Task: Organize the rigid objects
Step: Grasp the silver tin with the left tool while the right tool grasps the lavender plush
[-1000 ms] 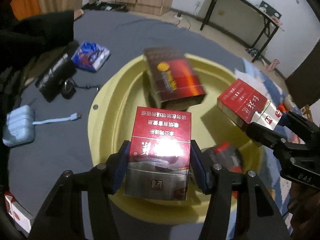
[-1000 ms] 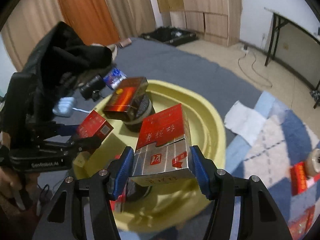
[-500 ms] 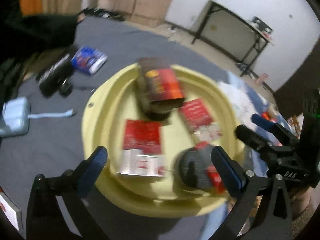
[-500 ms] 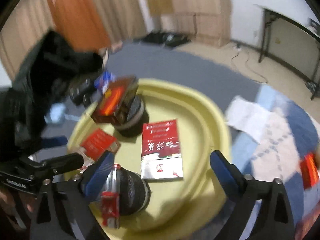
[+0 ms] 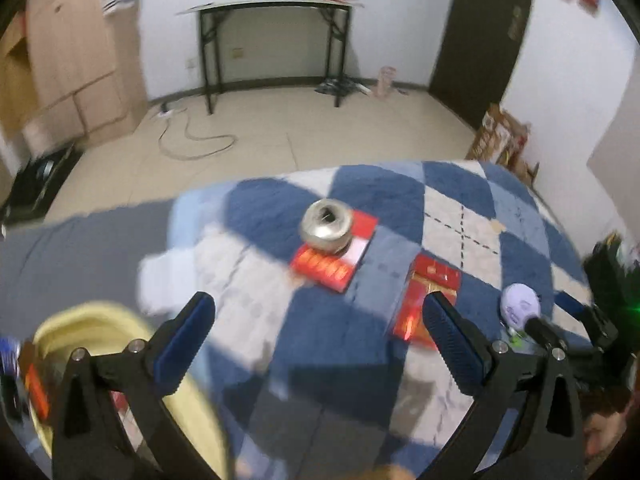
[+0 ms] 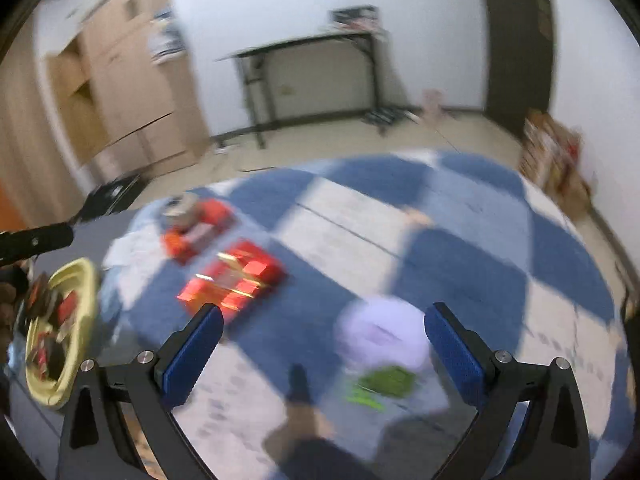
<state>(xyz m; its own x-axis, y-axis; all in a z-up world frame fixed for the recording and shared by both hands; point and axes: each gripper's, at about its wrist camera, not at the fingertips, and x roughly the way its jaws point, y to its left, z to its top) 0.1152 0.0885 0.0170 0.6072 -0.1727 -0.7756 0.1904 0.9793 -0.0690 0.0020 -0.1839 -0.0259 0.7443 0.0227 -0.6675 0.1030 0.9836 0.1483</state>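
Note:
Both grippers are open and empty. My left gripper (image 5: 320, 330) hovers over the blue checked blanket (image 5: 460, 208), facing a silver round tin (image 5: 327, 225) that sits on a red box (image 5: 335, 258); a second red box (image 5: 424, 300) lies to its right. The yellow basin (image 5: 188, 408) with red boxes is at lower left. My right gripper (image 6: 322, 340) hovers near a pale purple round object (image 6: 380, 340) with a green part. The same red boxes (image 6: 234, 278) and tin (image 6: 180, 210) lie to its left, and the basin (image 6: 78, 320) is at far left. The right view is blurred.
The bed's far edge drops to a tiled floor with a cable (image 5: 192, 144). A black folding table (image 5: 272, 40) stands by the wall and wooden cabinets (image 5: 76, 60) at left. The other gripper (image 5: 568, 344) shows at the right of the left view.
Both grippers opened and let their red boxes drop into the yellow basin. Both then swung right, away from the basin, over the checked blanket.

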